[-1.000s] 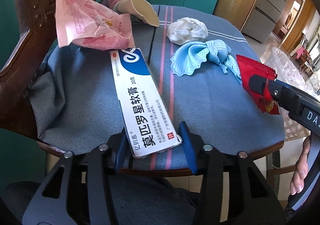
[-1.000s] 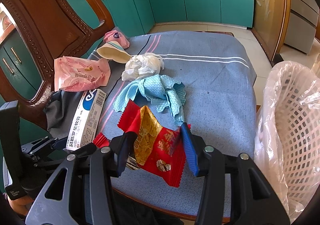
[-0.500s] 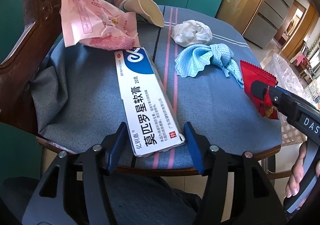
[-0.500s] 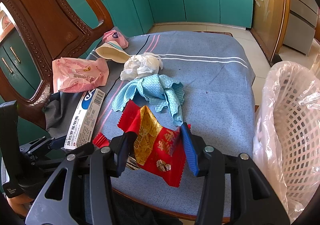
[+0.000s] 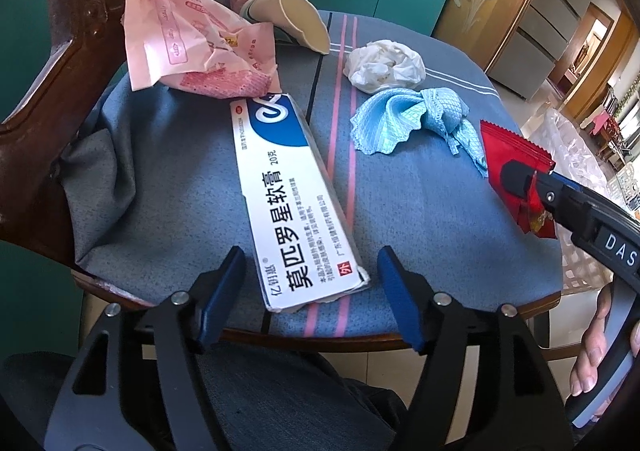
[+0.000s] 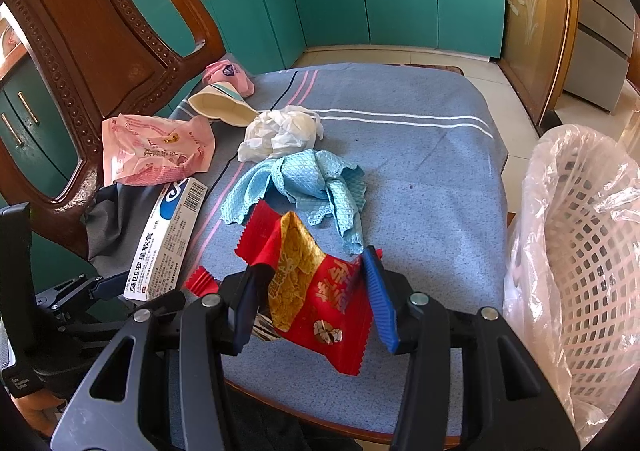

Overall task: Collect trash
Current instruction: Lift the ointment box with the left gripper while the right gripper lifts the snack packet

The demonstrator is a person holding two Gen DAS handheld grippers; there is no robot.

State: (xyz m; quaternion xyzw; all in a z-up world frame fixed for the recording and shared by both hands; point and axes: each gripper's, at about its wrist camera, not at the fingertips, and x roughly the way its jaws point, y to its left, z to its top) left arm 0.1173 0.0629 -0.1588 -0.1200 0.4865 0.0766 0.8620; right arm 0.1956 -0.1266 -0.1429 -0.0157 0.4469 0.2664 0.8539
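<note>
Left gripper: fingers spread wide, straddling the near end of the white-and-blue ointment box at lower centre of the left wrist view; a gap shows between each blue pad and the box, so no contact. The box lies flat on the blue-grey striped cloth, its long axis running toward the upper left. Right gripper: fingers apart at lower centre of the right wrist view, the red snack wrapper sitting between them; the right blue pad meets the wrapper's edge, and whether the left pad touches cannot be told. Just beyond the wrapper, at frame centre, lies a crumpled light-blue cloth, and just behind that a wad of white tissue. Further to the upper left: a flattened paper cup on its side, a small pink packet behind it, and a larger crumpled pink bag against the carved wooden chair back. At the right edge stands a white lattice basket lined with a clear plastic bag, beside the cloth-covered surface.
</note>
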